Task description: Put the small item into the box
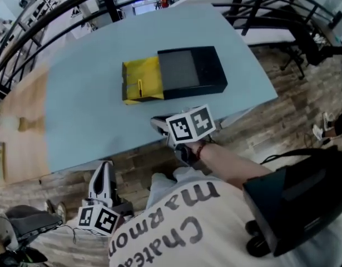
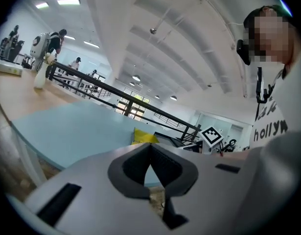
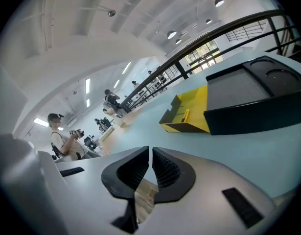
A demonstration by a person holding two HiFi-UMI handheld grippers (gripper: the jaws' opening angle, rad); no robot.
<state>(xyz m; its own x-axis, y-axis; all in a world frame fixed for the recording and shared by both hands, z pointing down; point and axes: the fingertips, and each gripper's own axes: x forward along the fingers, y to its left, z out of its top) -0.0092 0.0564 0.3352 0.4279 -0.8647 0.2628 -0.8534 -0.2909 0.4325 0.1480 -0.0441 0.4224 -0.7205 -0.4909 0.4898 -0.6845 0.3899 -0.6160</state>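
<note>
A pale blue table (image 1: 82, 121) carries a black box (image 1: 192, 71) near its middle, with a yellow drawer (image 1: 142, 81) slid out leftward.

Black box (image 1: 192, 71) flat on blue table (image 1: 87, 110); its yellow drawer (image 1: 143, 81) slid out leftward (open). Small yellow item (image 1: 140, 87) lies in drawer.
</note>
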